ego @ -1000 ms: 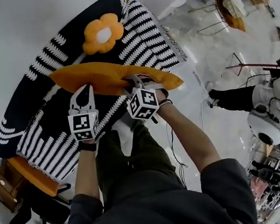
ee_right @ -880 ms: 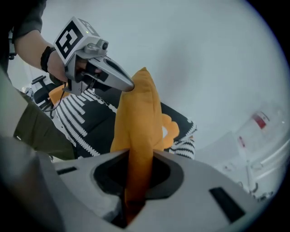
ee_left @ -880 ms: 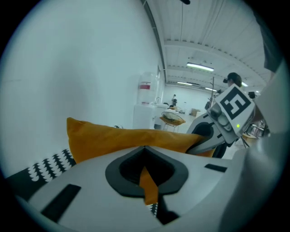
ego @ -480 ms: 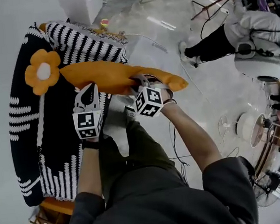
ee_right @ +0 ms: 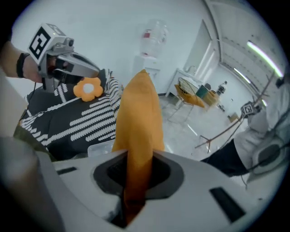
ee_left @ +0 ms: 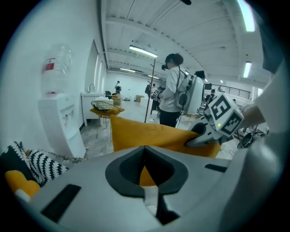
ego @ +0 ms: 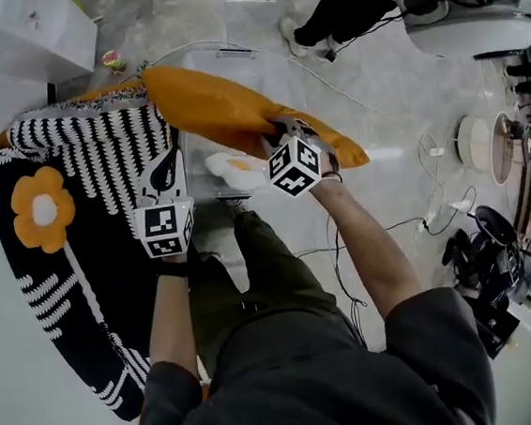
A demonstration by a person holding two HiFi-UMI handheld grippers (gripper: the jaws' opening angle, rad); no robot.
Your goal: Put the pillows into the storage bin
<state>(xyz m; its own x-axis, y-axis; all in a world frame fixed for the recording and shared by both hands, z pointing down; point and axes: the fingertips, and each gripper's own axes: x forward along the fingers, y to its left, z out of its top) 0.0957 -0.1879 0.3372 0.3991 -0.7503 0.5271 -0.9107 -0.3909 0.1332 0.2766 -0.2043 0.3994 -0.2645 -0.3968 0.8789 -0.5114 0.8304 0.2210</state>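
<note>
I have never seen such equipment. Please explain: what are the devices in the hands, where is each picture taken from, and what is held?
A person holds a two-jaw hand tool, called a gripper, in each hand. The head view comes from a camera on the person's head, looking down. The two gripper views come from cameras riding on the grippers, looking along their jaws. The right gripper is clamped on an orange pillow, above a clear storage bin on the floor. The left gripper has its jaws together and holds nothing. Beside the bin lies a black-and-white striped cover with a flower cushion.
</note>
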